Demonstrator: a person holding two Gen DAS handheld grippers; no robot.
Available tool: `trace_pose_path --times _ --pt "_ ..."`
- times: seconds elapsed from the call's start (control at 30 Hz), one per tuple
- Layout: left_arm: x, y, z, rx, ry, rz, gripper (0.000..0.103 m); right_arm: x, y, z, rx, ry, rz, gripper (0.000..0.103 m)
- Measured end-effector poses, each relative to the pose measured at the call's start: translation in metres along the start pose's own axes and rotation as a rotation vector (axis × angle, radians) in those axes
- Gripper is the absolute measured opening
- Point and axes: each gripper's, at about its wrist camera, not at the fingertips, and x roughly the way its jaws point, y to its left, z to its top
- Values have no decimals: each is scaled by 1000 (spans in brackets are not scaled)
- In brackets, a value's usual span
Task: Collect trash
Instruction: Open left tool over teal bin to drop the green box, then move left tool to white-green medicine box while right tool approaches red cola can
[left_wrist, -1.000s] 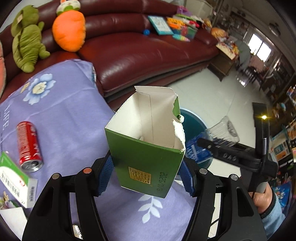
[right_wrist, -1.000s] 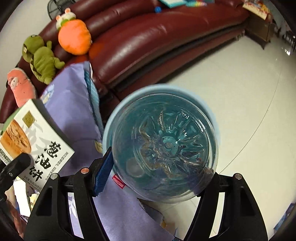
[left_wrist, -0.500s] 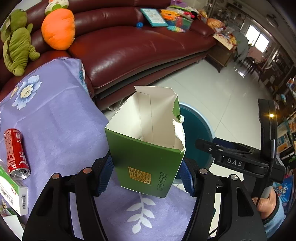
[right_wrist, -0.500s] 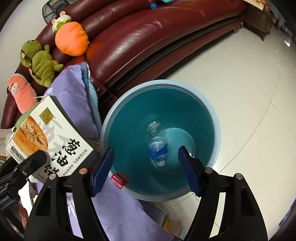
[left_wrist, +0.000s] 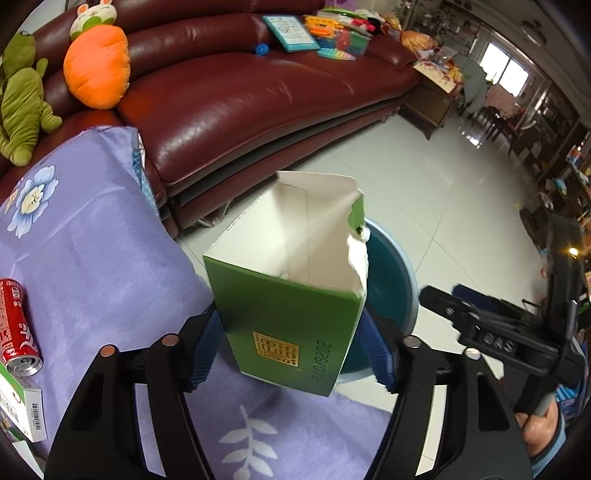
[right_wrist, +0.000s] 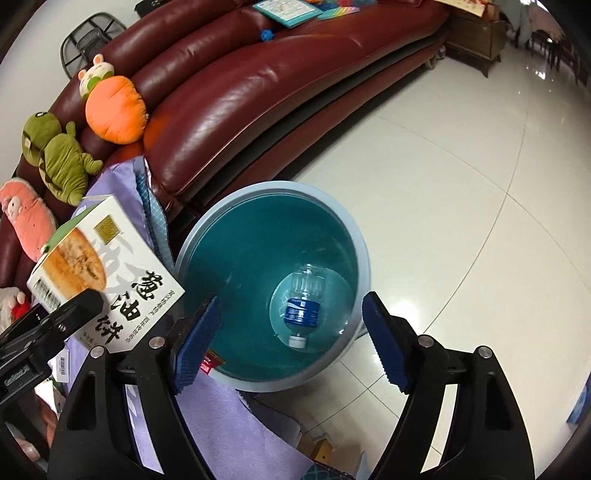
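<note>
- left claw (left_wrist: 291, 343): the jaws have just been opening, with the torn-open green box (left_wrist: 288, 321) between the blue pads. It stands open end up. The pad on one side looks a hair off the cardboard, so it looks let go rather than squeezed
- that box hangs over the edge of the bench, which is covered in a purple flowered cloth (left_wrist: 92, 240). The teal bin (left_wrist: 391, 288) is just past it on the floor. In the right wrist view the box is next to the bin's rim, not over the opening
- right claw (right_wrist: 290, 339): spread wide, with nothing in it. The jaws have just been opening here too. It points down into the bin
- the clear plastic bottle (right_wrist: 303, 306) with a blue label is lying at the bottom of the bin, white cap toward the camera
- trash on the bench: a red can (left_wrist: 14, 328) on its side, plus a white and green carton (left_wrist: 18, 413) just beside it at the edge of the view
- behind it all is a dark red leather sofa (left_wrist: 240, 92) with an orange carrot plush (left_wrist: 96, 66) and a green plush (left_wrist: 18, 107)
</note>
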Motion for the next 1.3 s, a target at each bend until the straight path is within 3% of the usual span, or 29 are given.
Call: trace_pose_path --times 0.13,0.5,0.63,1.03,1.3 --pt "5 -1 -1 -15 10 24 80 -6 -3 -1 4 -1 -5 76" --pt "-20 27 -21 -77 -1 46 82 -17 8 -6 -27 5 -24 80" --pt "-34 39 -33 -104 -13 49 88 -26 21 -10 -69 -6 -40 80" --pt "-85 104 -74 -236 -52 102 89 -46 98 -29 -248 -9 -3 80" --pt "-126 178 -102 -395 -87 176 90 -44 159 -45 -359 28 17 81"
